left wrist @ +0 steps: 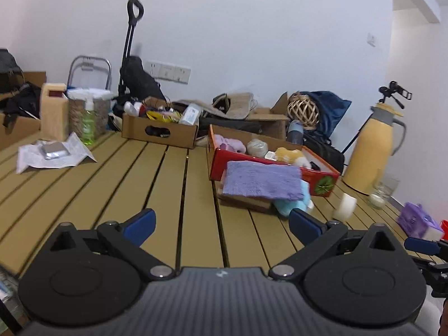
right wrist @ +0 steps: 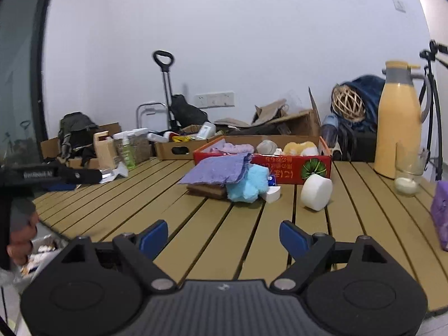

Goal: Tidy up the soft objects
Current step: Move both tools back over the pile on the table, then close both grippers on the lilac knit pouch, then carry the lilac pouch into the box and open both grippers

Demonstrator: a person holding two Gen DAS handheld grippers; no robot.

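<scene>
— Left wrist view: what is seen only there?

— A crumpled paper [left wrist: 53, 155] with a foil packet is seen far left on the slatted table [left wrist: 168, 190]. The left gripper [left wrist: 221, 222] is spread wide, nothing held.

— And from the right wrist?

— The right gripper [right wrist: 224, 235] is likewise released and empty. A white roll [right wrist: 316, 191] is shown clearly, just right of the blue plush [right wrist: 247, 186] and purple cloth [right wrist: 218, 169], which lie against the red box [right wrist: 288, 168]. Bare slats are left between both grippers and that pile; the near table edge is seen at left.
</scene>
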